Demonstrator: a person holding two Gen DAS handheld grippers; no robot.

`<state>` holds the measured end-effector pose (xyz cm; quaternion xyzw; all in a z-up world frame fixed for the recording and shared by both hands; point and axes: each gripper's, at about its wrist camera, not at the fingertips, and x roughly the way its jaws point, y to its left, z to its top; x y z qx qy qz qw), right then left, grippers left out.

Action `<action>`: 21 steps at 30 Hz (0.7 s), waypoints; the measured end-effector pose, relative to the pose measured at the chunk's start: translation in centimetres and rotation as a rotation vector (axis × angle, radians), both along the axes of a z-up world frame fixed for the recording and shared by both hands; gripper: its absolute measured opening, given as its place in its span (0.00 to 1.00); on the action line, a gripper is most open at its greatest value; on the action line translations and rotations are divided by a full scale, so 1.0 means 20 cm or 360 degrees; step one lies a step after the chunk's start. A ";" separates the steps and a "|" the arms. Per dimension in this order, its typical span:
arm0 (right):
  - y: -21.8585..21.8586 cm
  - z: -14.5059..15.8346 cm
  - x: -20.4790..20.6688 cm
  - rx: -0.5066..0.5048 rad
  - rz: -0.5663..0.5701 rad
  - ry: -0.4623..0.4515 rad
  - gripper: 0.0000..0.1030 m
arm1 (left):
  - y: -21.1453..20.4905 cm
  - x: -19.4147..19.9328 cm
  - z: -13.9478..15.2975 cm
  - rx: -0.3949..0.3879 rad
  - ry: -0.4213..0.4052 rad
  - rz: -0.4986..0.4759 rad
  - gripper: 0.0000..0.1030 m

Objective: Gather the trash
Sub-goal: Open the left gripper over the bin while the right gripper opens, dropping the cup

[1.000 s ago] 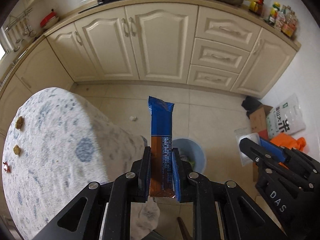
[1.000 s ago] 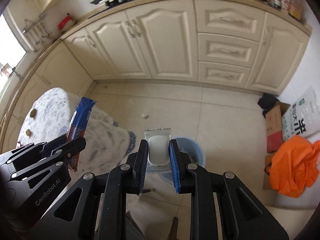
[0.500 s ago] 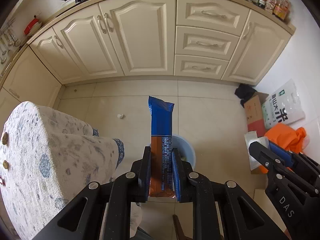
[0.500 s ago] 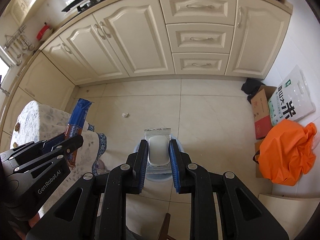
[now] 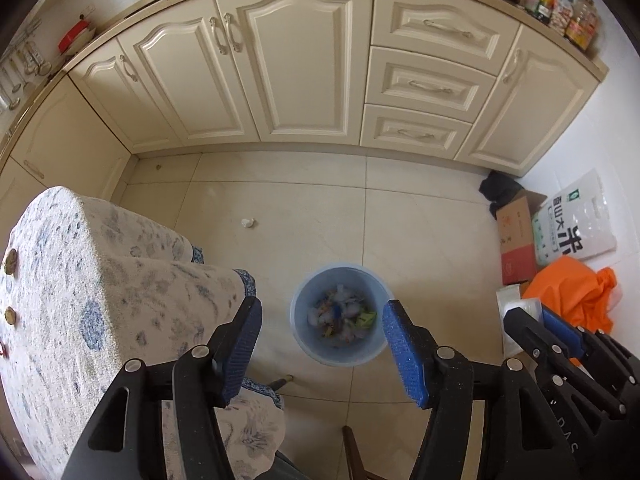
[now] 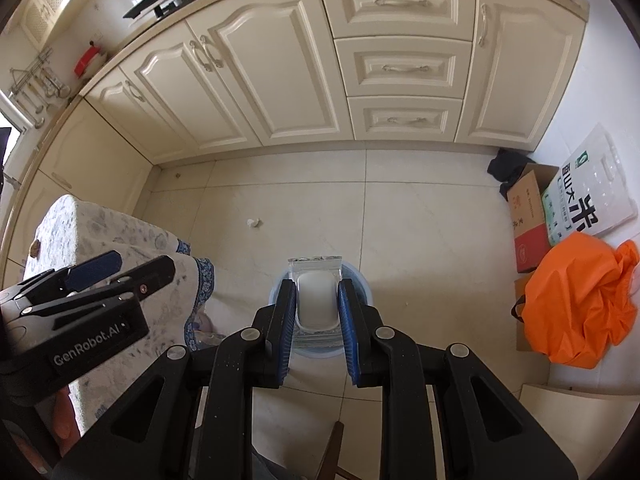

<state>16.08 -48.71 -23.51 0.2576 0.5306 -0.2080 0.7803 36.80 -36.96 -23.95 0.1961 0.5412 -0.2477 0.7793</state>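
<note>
1. While the left gripper [image 5: 322,346] hangs over the blue bin [image 5: 339,316] on the floor, its jaws have just been opening and now stand wide apart with nothing between them; the bin's mixed litter shows straight through the gap.
2. The right gripper [image 6: 318,316] is closed narrowly on a clear packet [image 6: 316,300] with a white pad inside, and it holds the packet above the same bin [image 6: 362,280], whose rim peeks out on both sides of the jaws.
3. This packet looks like the next piece to go in. It appears roughly centred over the bin, but it is light and flat, so it could flutter, catch the rim and land on the floor tiles.
4. The packet could also cling to the blue pads if the jaws open only a little, and then fall off-target as the hand pulls away.
5. The two grippers sit close together, the left [image 6: 116,276] just beside the cloth-covered counter [image 5: 80,280], so a sideways swing risks a knock against it.
6. A small white scrap [image 5: 248,223] lies on the floor well apart from the bin, toward the cabinets, and small items remain at the counter's left edge; these could be overlooked.
</note>
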 end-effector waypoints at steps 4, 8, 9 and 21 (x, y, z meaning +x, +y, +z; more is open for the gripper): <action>0.02 -0.02 0.02 0.0009 0.0018 0.0006 0.21 | 0.05 0.01 -0.01 0.0018 0.0001 0.0023 0.57; 0.06 -0.04 0.06 0.0028 0.0057 0.0009 0.21 | 0.11 0.02 0.00 0.0031 0.0004 0.0050 0.57; 0.07 -0.04 0.07 0.0033 0.0073 0.0009 0.21 | 0.12 0.03 0.00 0.0032 0.0002 0.0059 0.57; 0.21 0.02 0.21 0.0021 0.0173 -0.0082 0.60 | 0.29 0.07 0.06 0.0010 -0.0018 0.0185 0.57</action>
